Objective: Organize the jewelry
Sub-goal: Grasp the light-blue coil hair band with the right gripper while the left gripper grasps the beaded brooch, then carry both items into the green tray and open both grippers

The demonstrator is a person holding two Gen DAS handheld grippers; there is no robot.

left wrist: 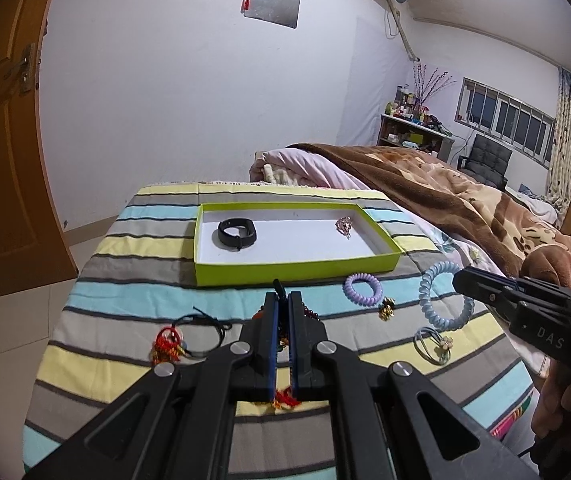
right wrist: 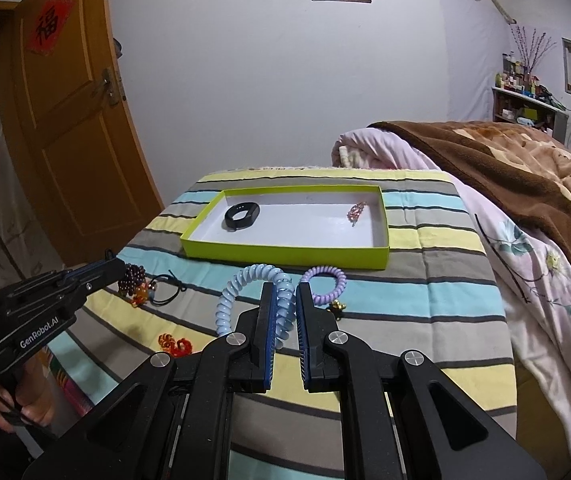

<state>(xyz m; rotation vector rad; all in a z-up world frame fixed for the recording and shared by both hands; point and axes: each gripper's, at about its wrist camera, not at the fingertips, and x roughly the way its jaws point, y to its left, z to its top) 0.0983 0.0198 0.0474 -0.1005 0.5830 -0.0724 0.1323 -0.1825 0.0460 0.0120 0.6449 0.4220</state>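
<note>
One green tray (left wrist: 285,270) holds two pieces; two coil hair ties (left wrist: 363,289) lie outside it.

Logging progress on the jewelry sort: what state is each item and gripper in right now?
green tray: open, lidless
black band: in tray
pink brooch: in tray
blue coil tie: clamped by right gripper
dark bead bracelet: pinched by left gripper
purple coil tie: loose on cloth
red knot charm: loose on cloth

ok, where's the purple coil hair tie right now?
The purple coil hair tie lies on the striped cloth, just in front of the green tray, right of the blue coil tie held by the right gripper.
</note>
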